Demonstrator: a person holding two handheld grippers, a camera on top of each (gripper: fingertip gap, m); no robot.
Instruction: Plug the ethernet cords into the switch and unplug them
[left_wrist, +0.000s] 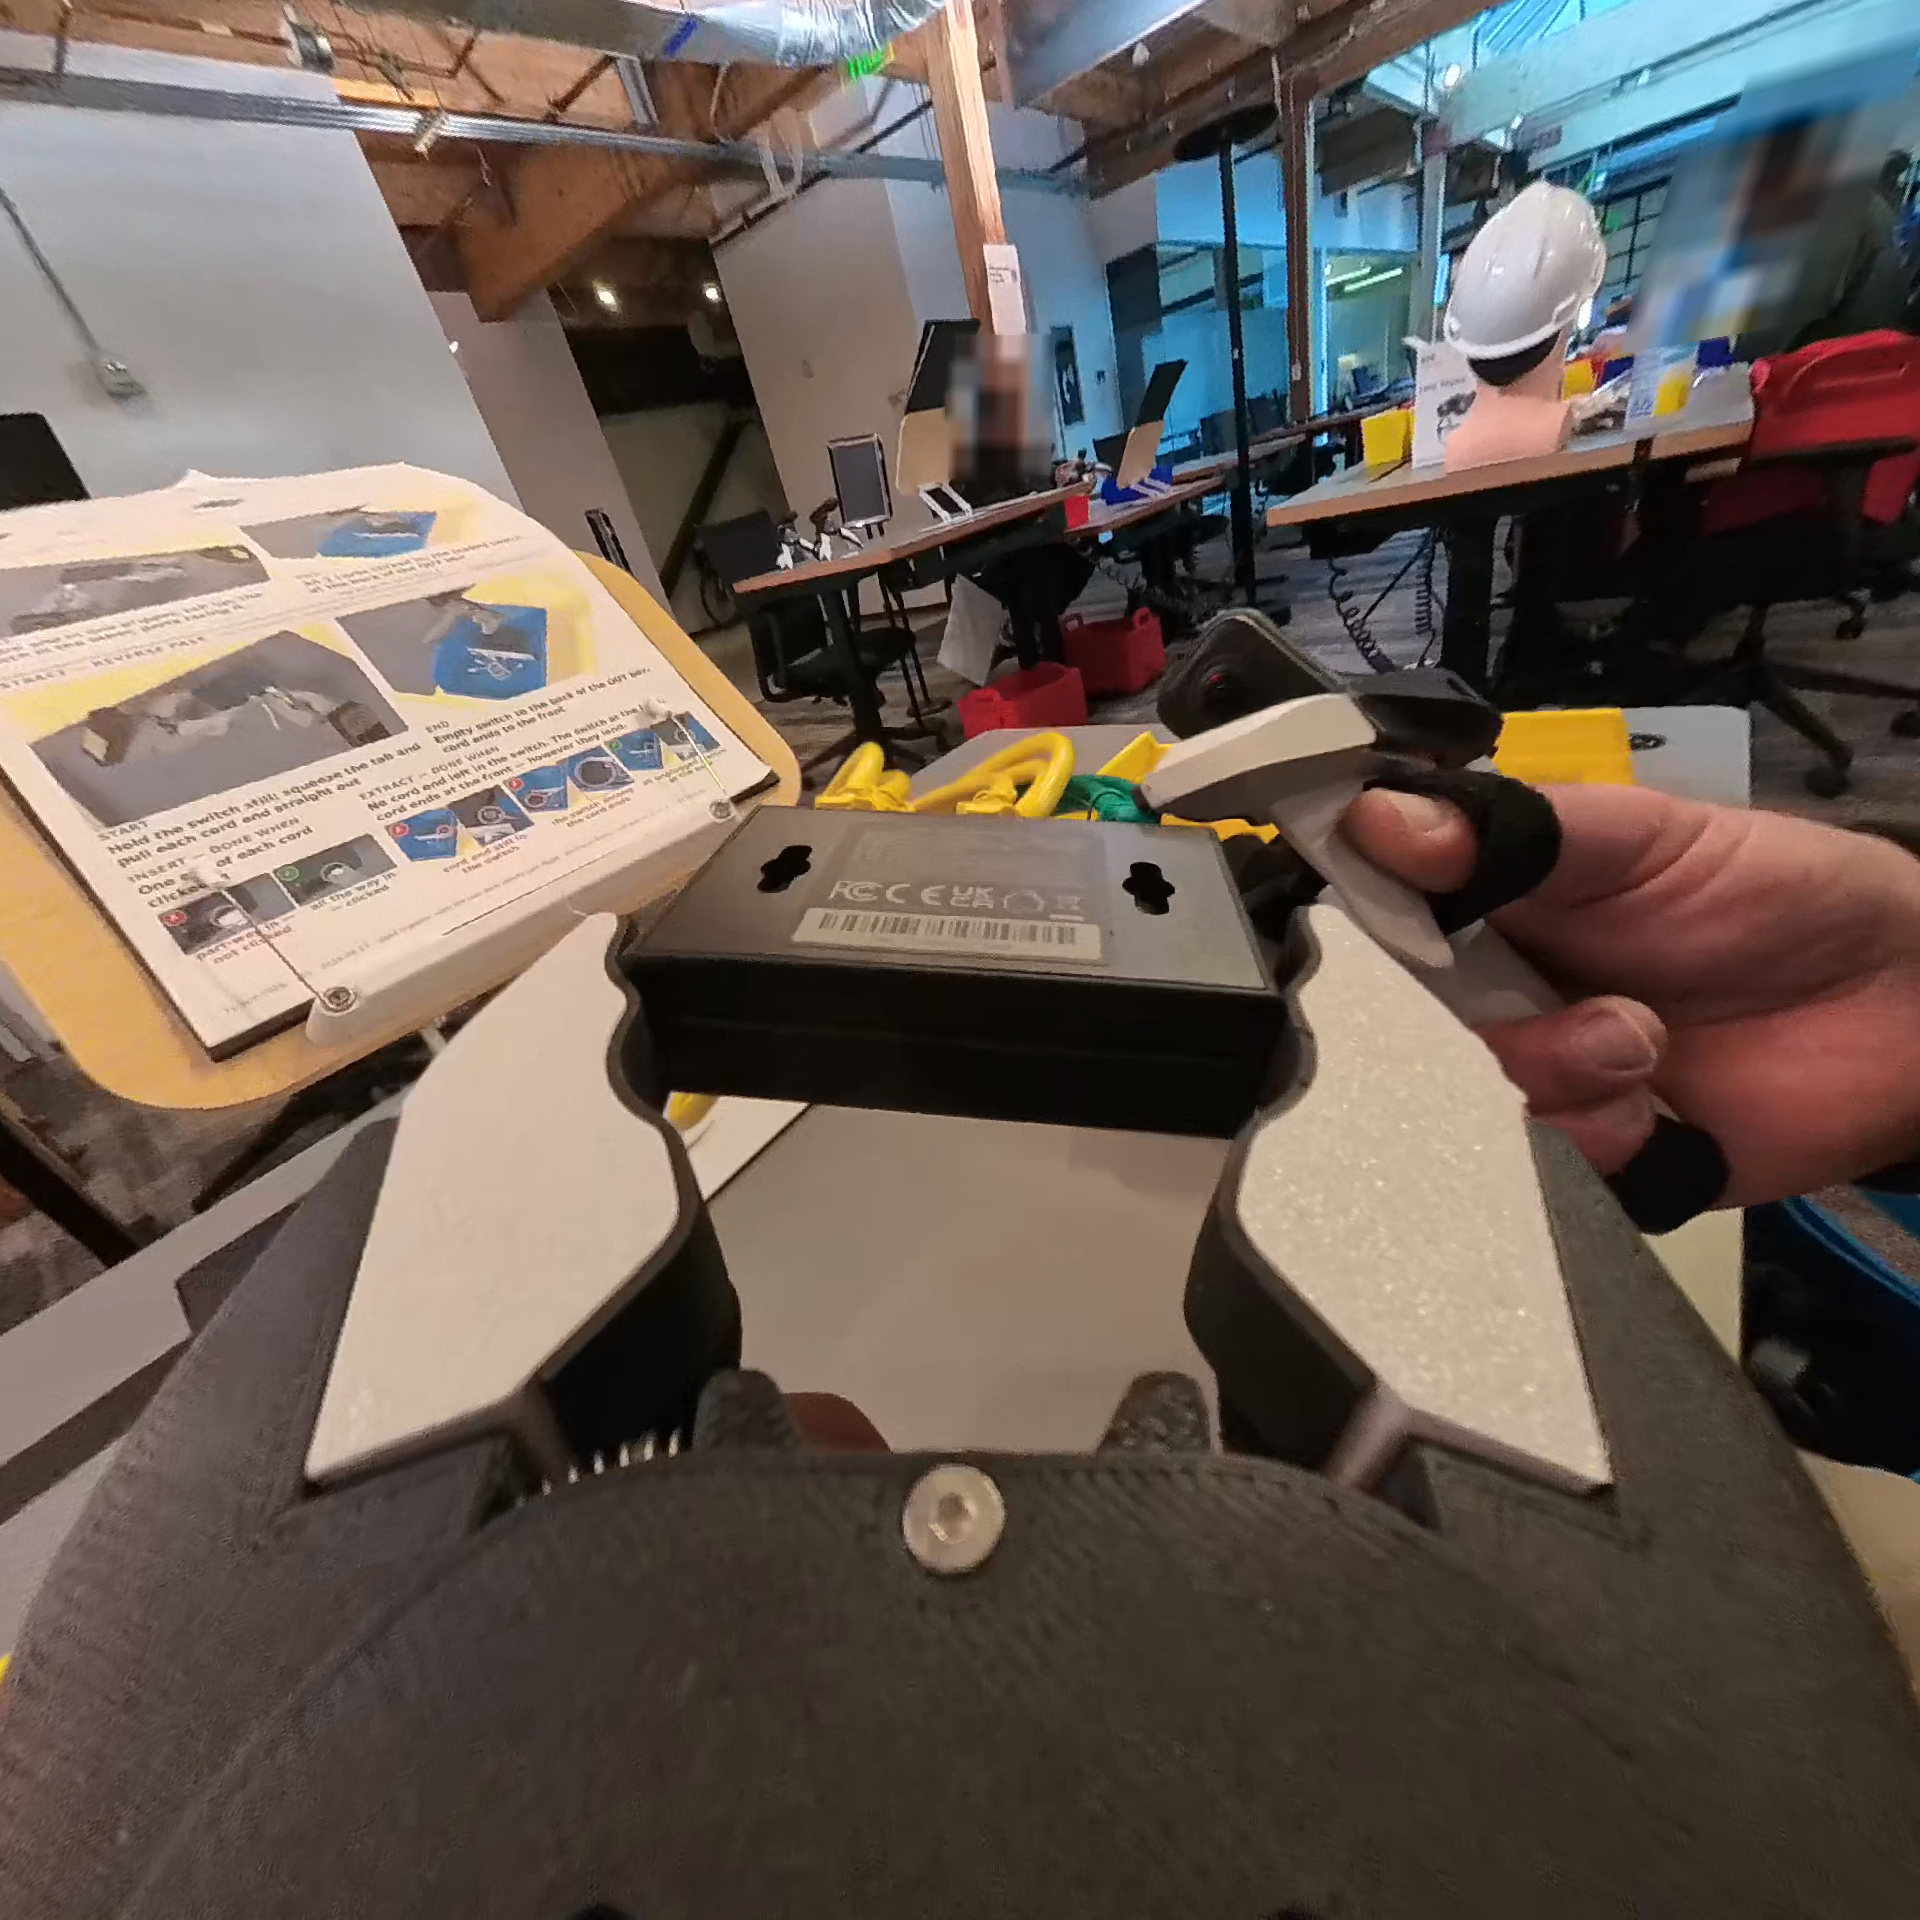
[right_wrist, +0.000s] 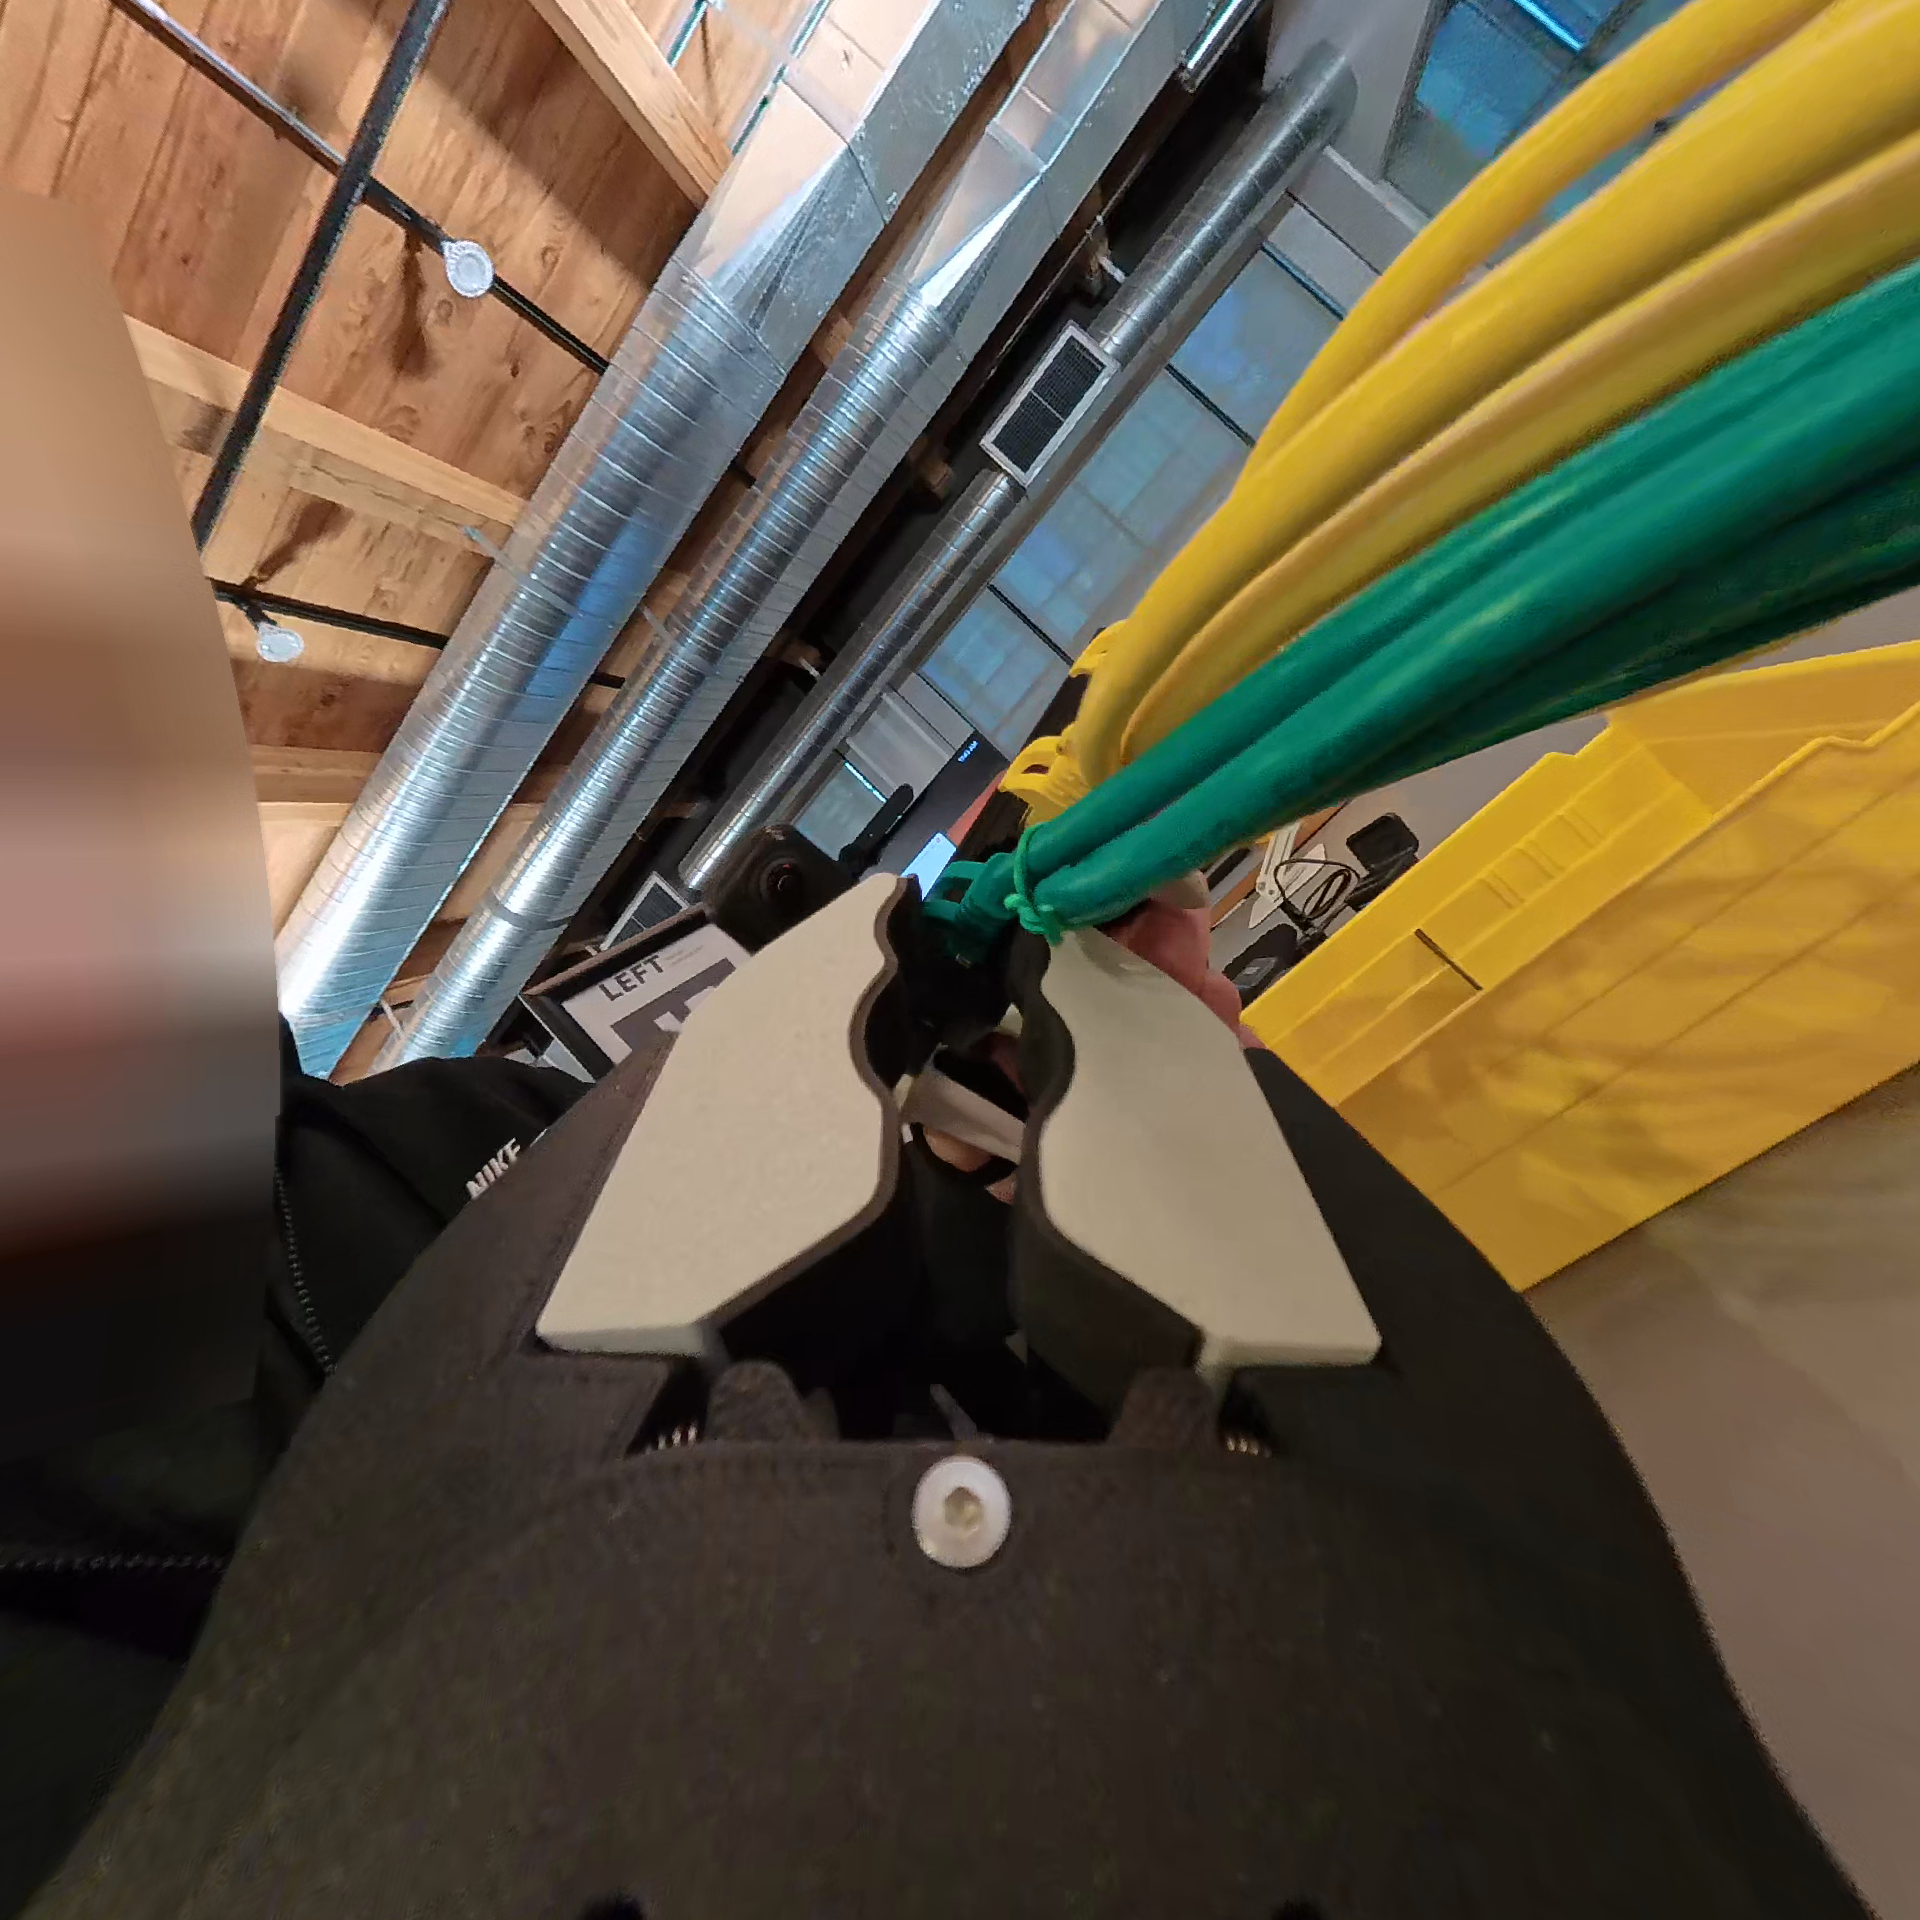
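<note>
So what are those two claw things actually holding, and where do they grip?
The left gripper clamps the black switch by its two short ends. The right gripper pinches a green cord's plug.

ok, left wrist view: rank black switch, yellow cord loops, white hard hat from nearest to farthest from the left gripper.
1. Black rectangular switch: clamped between the jaws of the left gripper, underside up.
2. Yellow ethernet cord loops: just beyond the switch, on the grey table.
3. White hard hat: far back, upper right, on a mannequin head on another table.
</note>
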